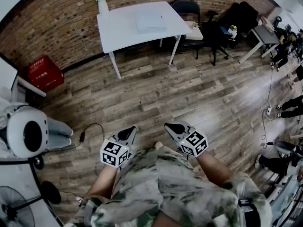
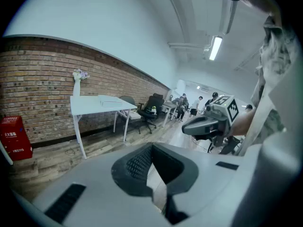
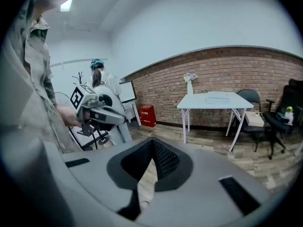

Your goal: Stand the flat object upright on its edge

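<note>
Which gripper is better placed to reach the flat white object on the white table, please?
The left gripper, marginally: both it and the right gripper are shut, empty and far from the white table, but the flat white object sits nearer the centre of the left gripper view.

Bare wooden floor [image 1: 189, 93] lies open from the person up to the white counter [image 1: 118, 27]. The counter's near edge is unblocked, and its top is bare around a flat white box [image 1: 151, 21]. A vase [image 1: 102, 4] stands at the far left corner. Chairs [image 1: 208, 27] crowd the right side. At left, a red crate [image 1: 45, 73], a white machine [image 1: 23, 131] and a floor cable [image 1: 90, 126] narrow the way.
</note>
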Motion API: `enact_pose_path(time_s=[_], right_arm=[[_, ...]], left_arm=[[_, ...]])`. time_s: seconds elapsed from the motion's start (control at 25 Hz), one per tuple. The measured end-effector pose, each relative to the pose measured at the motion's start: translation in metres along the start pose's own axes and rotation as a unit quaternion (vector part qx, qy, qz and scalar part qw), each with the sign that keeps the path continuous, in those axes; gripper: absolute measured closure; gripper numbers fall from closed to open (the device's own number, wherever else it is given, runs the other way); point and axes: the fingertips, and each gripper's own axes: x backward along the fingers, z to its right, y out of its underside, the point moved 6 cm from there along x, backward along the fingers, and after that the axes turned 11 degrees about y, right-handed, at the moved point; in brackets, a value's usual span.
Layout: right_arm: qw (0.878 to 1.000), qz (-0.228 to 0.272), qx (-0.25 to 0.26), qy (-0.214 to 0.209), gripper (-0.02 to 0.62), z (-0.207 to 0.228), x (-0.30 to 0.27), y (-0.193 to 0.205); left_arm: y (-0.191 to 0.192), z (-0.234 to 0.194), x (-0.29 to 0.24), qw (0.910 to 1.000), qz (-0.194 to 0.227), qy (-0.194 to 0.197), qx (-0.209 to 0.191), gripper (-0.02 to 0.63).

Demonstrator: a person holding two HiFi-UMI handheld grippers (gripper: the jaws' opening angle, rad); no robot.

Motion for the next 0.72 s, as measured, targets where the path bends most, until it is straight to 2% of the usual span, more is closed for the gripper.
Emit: enact_pose_path(time_s=[0.16, 0.36, 0.56, 0.72], right_arm=[[1.0, 0.0, -0.006, 0.001, 0.575, 0.029, 0.006, -0.004], [1.0, 0.003, 0.006, -0.007, 0.575, 0.059, 0.016, -0.011], [1.0, 0.014, -0.014, -0.009, 0.575, 0.098, 0.027, -0.009], [0.999, 0.029, -0.023, -0.011, 0.572, 0.129, 0.025, -0.003]], left_arm=[[-0.023, 0.014, -0.028, 0.9998, 0.0, 0.007, -0.02, 0.581], [-0.041, 0.018, -0.052, 0.9998, -0.008, 0.0, -0.02, 0.581], [-0.056, 0.03, -0.086, 0.9997, -0.015, 0.004, -0.021, 0.581], [-0.063, 0.028, -0.115, 0.9994, -0.018, -0.008, -0.029, 0.58]])
